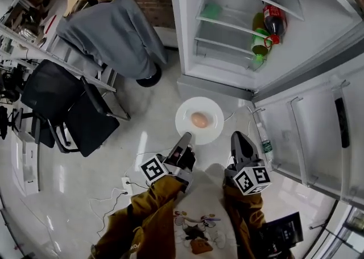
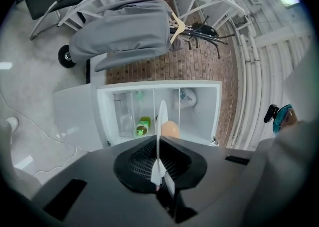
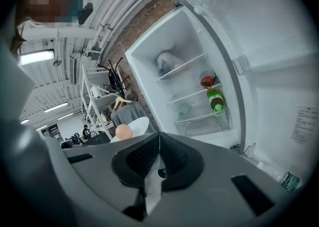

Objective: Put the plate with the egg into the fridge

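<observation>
A white plate (image 1: 199,120) with a brown egg (image 1: 199,119) on it hangs above the floor in front of the open fridge (image 1: 227,24). My left gripper (image 1: 185,138) is shut on the plate's near-left rim. In the left gripper view the plate (image 2: 162,113) stands edge-on between the jaws, the egg (image 2: 170,129) beside it and the left gripper (image 2: 160,143) closed around the rim. My right gripper (image 1: 239,136) hovers to the right of the plate, apart from it. It (image 3: 159,138) looks shut with nothing held; the plate (image 3: 137,125) and egg (image 3: 123,131) show to its left.
The fridge shelves hold a cola bottle (image 1: 274,20), a green bottle (image 1: 260,41) and a small green item (image 1: 211,11). The open door (image 1: 310,132) swings out at right, a clear bottle (image 1: 265,147) by it. A black chair (image 1: 68,110), a grey garment (image 1: 116,30) and cables (image 1: 114,195) lie left.
</observation>
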